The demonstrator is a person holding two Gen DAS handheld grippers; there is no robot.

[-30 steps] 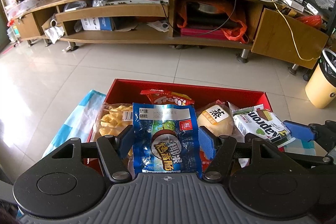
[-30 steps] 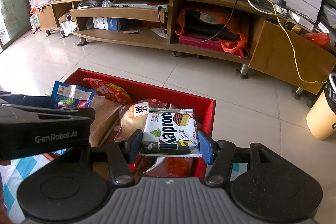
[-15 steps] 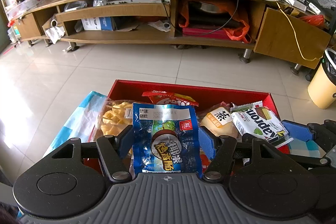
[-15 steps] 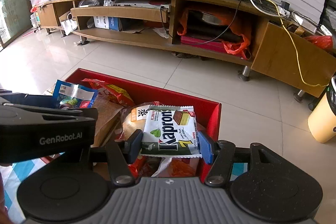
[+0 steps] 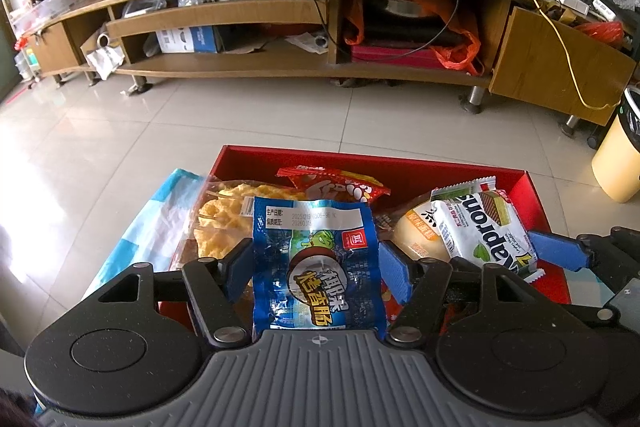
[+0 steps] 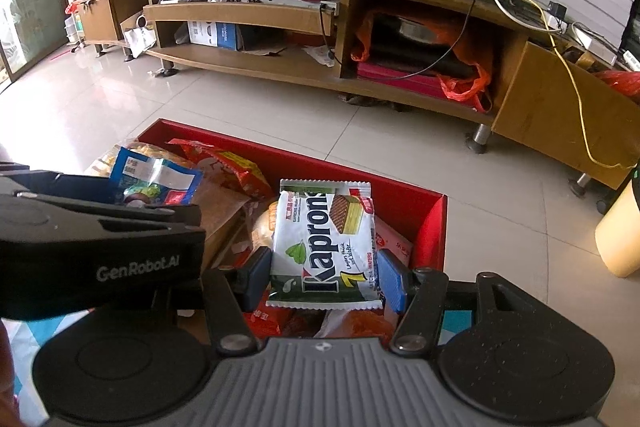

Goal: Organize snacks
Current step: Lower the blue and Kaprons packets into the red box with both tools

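Note:
My left gripper [image 5: 316, 273] is shut on a blue sausage packet [image 5: 316, 263], held upright above a red box [image 5: 400, 163] full of snacks. My right gripper [image 6: 324, 275] is shut on a white Kaprons wafer packet [image 6: 324, 247], held over the right part of the same red box [image 6: 432, 219]. The wafer packet also shows in the left wrist view [image 5: 484, 231], and the blue packet in the right wrist view [image 6: 156, 179]. In the box lie a yellow chip bag [image 5: 220, 215], a red snack bag [image 5: 332, 183] and a round bun [image 5: 420, 239].
The box sits on a blue-and-white cloth [image 5: 148, 227] on a table edge above a tiled floor [image 5: 280, 115]. A long wooden TV stand [image 5: 320, 27] runs across the back. A yellow bin [image 5: 616, 155] stands at the right.
Both grippers have risen slightly with their packets, moving a little towards the box's far side. Their grips are unchanged.

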